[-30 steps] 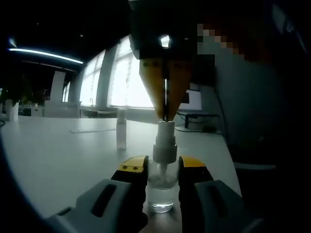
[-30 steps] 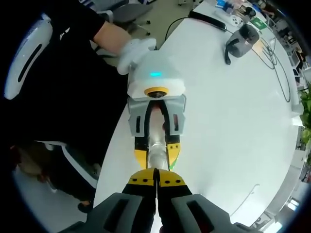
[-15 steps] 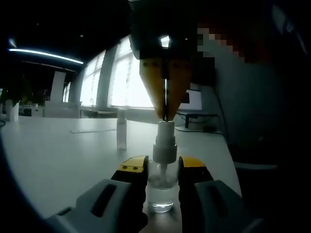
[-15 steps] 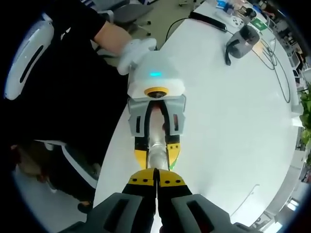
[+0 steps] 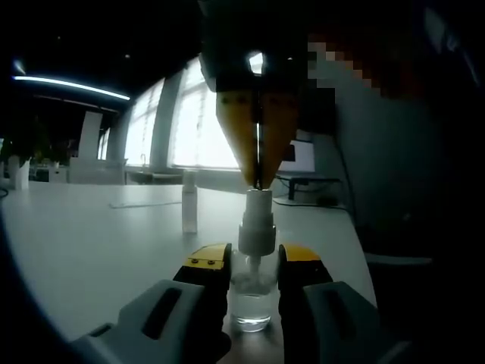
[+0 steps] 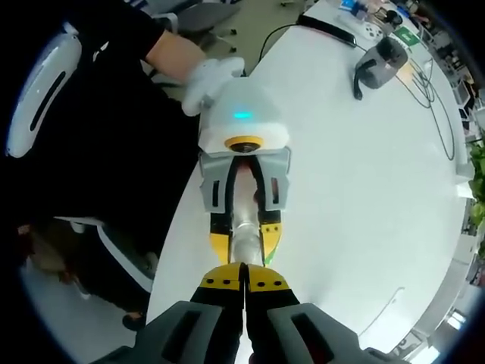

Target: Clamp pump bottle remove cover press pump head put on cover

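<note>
The clear bottle (image 5: 251, 299) stands upright on the white table (image 5: 91, 243) near its edge, clamped between the left gripper's (image 5: 253, 267) yellow-tipped jaws. The right gripper (image 5: 258, 163) comes down from above, its jaws together with the tips on the white pump head (image 5: 256, 224). The cover (image 5: 189, 201) stands apart behind, with open table around it. The right gripper view looks straight down, showing the table's curved edge, a dark device (image 6: 379, 62) with cables at the far end, and a person's gloved hand (image 6: 204, 80). No writing is readable.
</note>
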### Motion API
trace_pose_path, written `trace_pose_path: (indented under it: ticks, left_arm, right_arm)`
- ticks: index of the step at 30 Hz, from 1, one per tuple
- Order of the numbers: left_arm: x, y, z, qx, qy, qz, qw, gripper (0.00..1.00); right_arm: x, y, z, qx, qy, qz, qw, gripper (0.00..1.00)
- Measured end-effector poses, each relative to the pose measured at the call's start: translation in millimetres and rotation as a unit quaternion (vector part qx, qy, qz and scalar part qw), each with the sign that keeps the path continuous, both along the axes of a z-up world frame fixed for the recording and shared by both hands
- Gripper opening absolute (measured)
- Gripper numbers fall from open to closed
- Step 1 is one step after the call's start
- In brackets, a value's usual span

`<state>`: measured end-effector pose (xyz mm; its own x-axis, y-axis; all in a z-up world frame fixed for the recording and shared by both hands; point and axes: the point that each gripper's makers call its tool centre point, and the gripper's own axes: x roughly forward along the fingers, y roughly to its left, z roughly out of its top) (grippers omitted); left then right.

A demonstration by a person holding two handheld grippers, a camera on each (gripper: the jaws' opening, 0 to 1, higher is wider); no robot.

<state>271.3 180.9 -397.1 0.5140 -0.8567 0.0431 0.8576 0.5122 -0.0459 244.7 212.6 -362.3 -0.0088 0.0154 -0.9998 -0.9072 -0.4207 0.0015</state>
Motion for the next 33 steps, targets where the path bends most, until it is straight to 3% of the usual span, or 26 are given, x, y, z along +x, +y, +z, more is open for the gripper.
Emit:
trace_pose_path:
  ticks: [14,33]
  left_arm:
    - [0.3,0.2,0.0,-0.001,0.001,0.0,1.0,0.16]
    - [-0.8,-0.4,0.4,0.0,0.001,0.0,1.0,0.16]
  right_arm:
    - [-0.4,0.4,0.9,0.021,-0.014,0.009,0.9996,0.0]
    - [-1.3,0.7,-2.3,0.01,-0.009,0.014,0.9998,0.0]
